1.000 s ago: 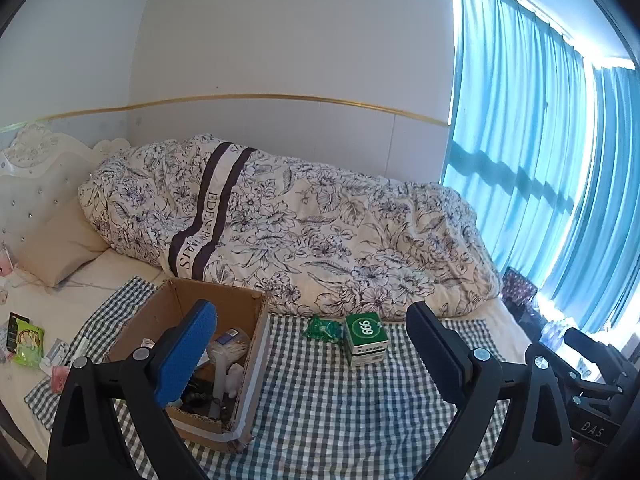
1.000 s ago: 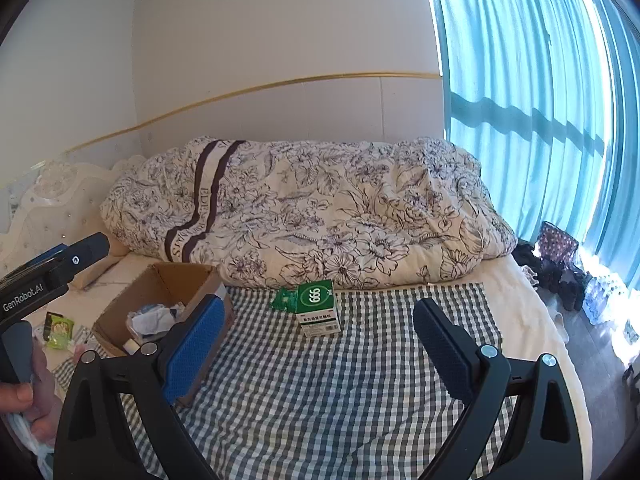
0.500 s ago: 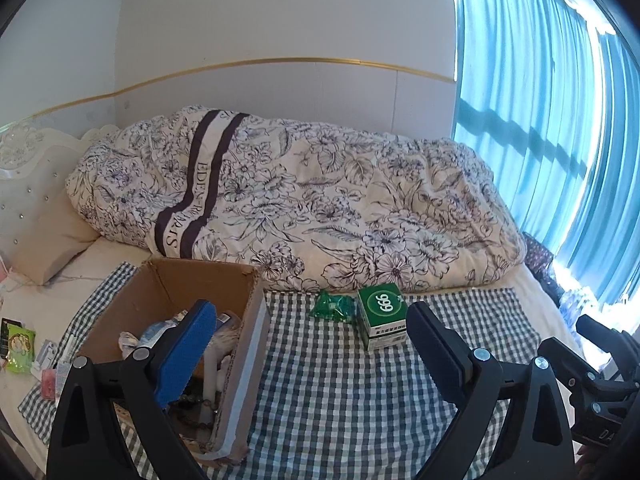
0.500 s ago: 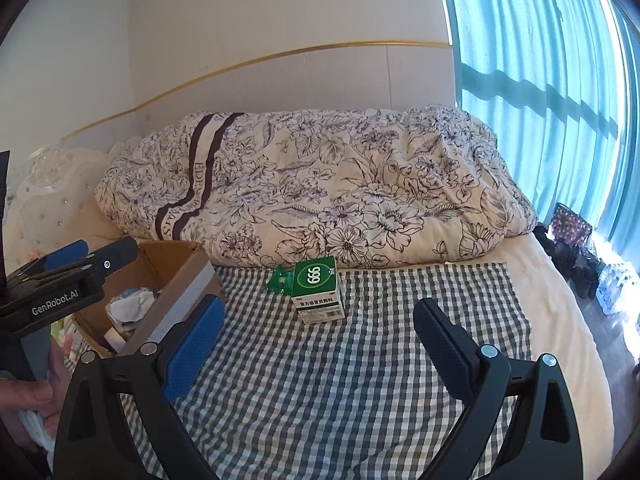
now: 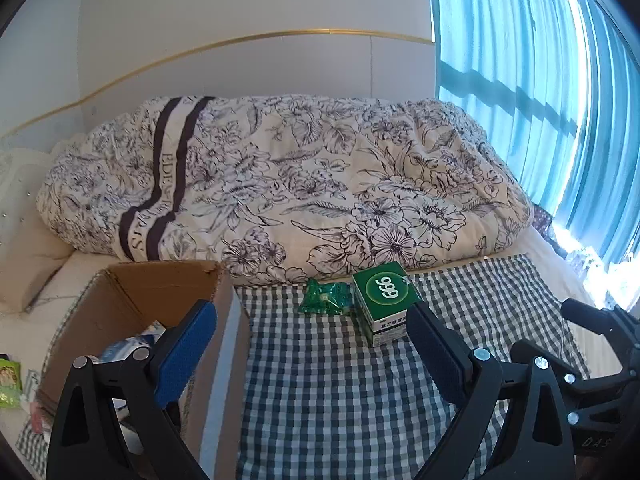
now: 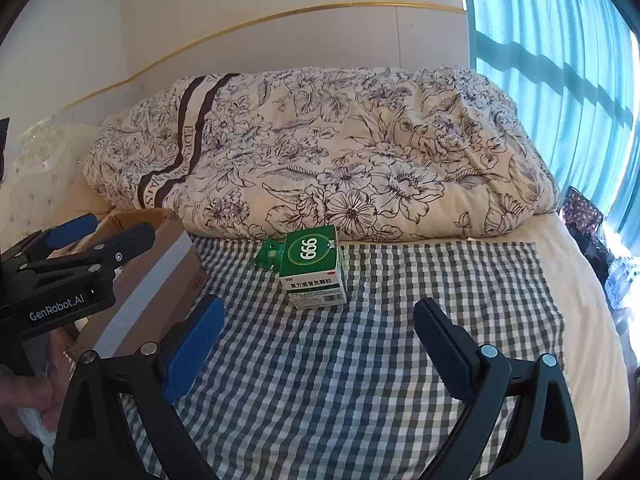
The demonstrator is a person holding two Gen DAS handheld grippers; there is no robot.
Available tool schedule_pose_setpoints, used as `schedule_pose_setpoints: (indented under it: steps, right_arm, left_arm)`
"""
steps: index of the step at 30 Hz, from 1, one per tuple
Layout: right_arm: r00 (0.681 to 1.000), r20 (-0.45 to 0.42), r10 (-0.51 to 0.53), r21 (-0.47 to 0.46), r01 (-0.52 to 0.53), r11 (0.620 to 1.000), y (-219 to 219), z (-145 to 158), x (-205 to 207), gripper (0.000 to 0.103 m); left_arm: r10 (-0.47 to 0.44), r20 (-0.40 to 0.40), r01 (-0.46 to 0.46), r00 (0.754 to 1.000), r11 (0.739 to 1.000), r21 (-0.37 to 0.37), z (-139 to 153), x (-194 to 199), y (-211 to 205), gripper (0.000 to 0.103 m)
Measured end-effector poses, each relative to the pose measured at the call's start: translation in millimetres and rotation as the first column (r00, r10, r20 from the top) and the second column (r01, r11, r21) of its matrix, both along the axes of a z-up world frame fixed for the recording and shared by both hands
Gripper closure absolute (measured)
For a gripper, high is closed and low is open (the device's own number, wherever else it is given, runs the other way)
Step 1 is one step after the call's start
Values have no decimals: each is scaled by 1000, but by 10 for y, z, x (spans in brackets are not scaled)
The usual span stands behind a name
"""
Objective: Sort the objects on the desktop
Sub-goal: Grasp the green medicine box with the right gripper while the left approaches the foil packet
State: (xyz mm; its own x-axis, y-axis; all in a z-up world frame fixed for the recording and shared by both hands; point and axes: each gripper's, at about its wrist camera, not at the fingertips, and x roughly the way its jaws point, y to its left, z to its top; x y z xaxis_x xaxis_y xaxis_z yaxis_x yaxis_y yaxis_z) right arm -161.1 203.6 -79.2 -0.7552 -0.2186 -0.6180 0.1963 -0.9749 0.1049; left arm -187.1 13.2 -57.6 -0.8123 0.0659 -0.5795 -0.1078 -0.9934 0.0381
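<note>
Checked cloth covers the bed. Cardboard box at left, part filled. Green packet then green carton sit mid-cloth, touching. Carton judged light, stiff; grip its flat sides. Left gripper and right gripper both spread, empty.

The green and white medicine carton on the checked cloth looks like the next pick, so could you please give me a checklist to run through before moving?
1. Right gripper open and empty: ok.
2. Left gripper open and empty: ok.
3. Green and white medicine carton upright, its near sides unobstructed: ok.
4. Small green foil packet clear of the carton: not ok, it lies right against it.
5. Brown cardboard box open on top: ok.
6. Space left in the box: cannot tell; items already inside.
</note>
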Motion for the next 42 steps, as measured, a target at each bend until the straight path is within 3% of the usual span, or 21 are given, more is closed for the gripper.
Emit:
schedule_pose_setpoints:
  steps: [7, 22, 42]
  right_arm:
    - [1000, 19, 6, 10, -6, 1000, -82, -337, -341, 7]
    - [998, 54, 22, 31, -24, 999, -437, -1068, -1016, 7]
    - [992, 112, -48, 56, 42, 998, -593, -1471, -1689, 9]
  left_arm:
    - [27, 40, -27, 999, 1000, -7, -301, -341, -29, 5]
    - [32, 79, -33, 996, 999, 6, -599, -795, -99, 5]
    - [31, 91, -31, 995, 999, 6, -787, -1043, -91, 5]
